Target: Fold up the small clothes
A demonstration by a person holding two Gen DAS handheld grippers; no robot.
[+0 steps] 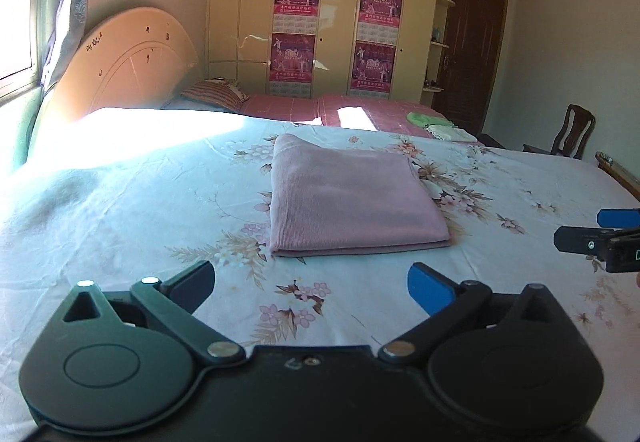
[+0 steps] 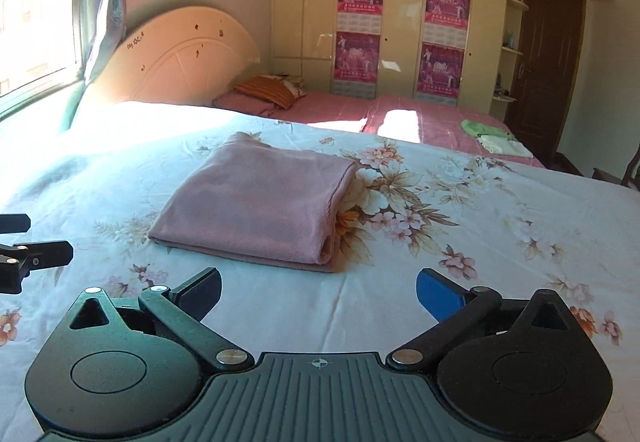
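A pink knitted garment lies folded into a neat rectangle on the floral bedsheet; in the right wrist view the same garment sits ahead and left of centre. My left gripper hovers just short of its near edge, jaws spread wide, nothing between them. My right gripper also stands open and empty, short of the fold's near corner. Each gripper shows at the edge of the other's view: the right gripper, the left gripper.
A second bed with a pink cover lies beyond, bearing a striped pillow and green and pale cloths. A headboard, wardrobe and brown door stand behind. A wooden chair is at the right.
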